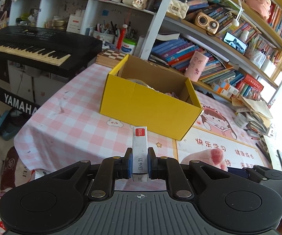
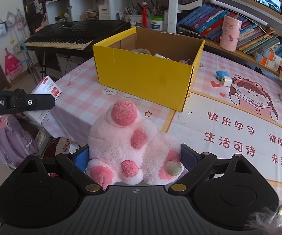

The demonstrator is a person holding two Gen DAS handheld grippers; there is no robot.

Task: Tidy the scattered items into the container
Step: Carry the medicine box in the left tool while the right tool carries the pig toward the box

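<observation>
- Presently, yellow box (image 1: 150, 101): open-topped, on the pink checked tablecloth (image 1: 66, 105), straight ahead of and beyond both tongs; a tape roll (image 2: 141, 51) and other small things already lie inside.
- Left tongs (image 1: 140, 163): clamped on a slim staple box (image 1: 140, 148), its long axis pointing forward toward the yellow box's near wall, which it must clear from above.
- Right tongs (image 2: 135, 159): jaws wide, pressed on either flank of a pink plush toy (image 2: 125, 143), bulky, held near the table's front edge.
- Nearness: by my judgement, the left load sits closer to the box's near corner; the plush is wider and wants more of the opening.
- Loose on the table: blue item (image 2: 220, 74) and white charger plug (image 2: 226, 80), right of the box.
- Surroundings: keyboard (image 1: 35, 43) far left, pink cup (image 2: 230, 33) and bookshelf (image 1: 229, 39) behind; none blocks the path.
</observation>
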